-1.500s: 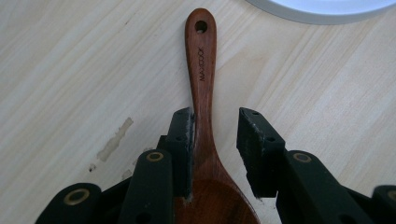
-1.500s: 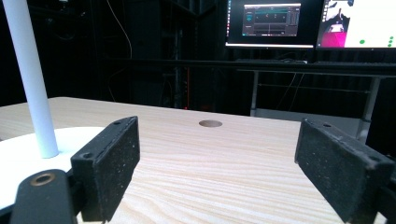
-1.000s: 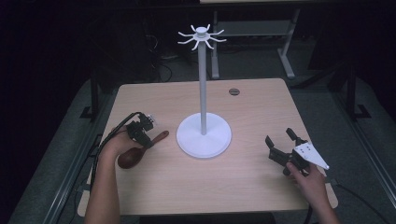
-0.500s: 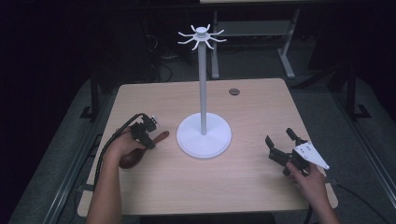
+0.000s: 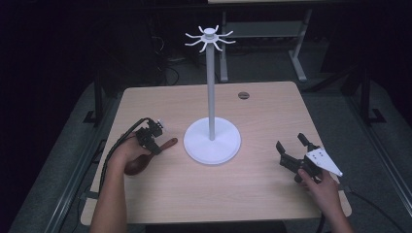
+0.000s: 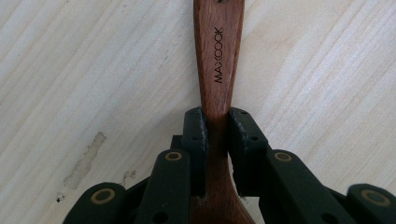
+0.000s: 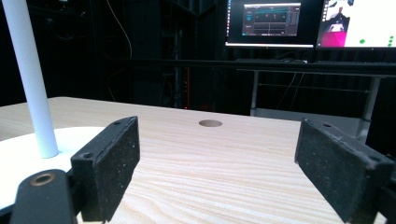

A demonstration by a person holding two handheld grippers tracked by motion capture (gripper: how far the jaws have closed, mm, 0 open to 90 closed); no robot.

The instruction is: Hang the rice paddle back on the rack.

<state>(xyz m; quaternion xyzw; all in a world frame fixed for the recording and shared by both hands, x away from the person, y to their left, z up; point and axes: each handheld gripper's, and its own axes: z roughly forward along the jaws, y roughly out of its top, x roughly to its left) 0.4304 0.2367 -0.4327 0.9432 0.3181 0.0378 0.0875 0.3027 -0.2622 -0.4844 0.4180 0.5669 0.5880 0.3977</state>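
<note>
At about 8 o'clock from the white hook stand [image 5: 212, 141], we've got the left hand-held gripper [image 5: 156, 141] clamped on a wooden spoon [image 5: 145, 157]. Over the last second it's crept in toward the stand's base, and the spoon came along with it, handle tip pointing at the base, bowl back under our hand. In the left gripper view the jaws are squeezed onto the handle neck just below the MAXCOOK stamp [image 6: 218, 55], so the grip looks solid. The spoon looks like it's barely off the table [image 5: 262, 194], if at all; hard to tell.

The right hand-held gripper [image 5: 294, 150] hasn't budged. It sits at 4 o'clock from the stand, jaws spread wide, empty.

Our guess: the spoon's headed up to a hook on top [image 5: 210, 38], lift just starting.
</note>
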